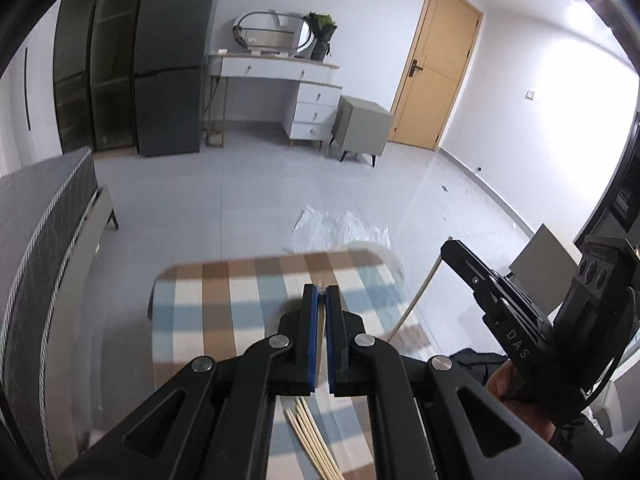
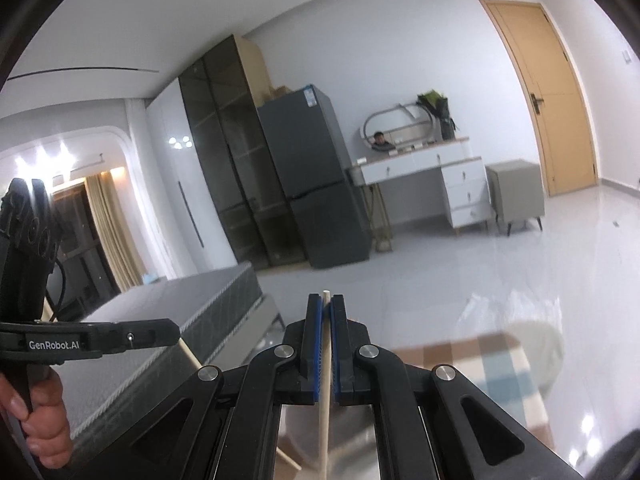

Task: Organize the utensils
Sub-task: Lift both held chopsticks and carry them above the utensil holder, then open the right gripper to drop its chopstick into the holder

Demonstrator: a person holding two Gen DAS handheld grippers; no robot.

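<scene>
We are holding a pale wooden chopstick (image 2: 327,364) upright between the blue pads of our right gripper (image 2: 326,308); its squared tip is poking out just past the fingertips while its shaft is running down and out of the bottom of the right wrist view. In the left wrist view our left gripper (image 1: 321,294) is clamping another pale stick, whose tip (image 1: 321,280) is showing blurred just beyond the pads. Below that gripper, a bundle of similar light chopsticks (image 1: 310,438) is lying side by side on the checked cloth, fanning slightly and slanting toward the lower right.
</scene>
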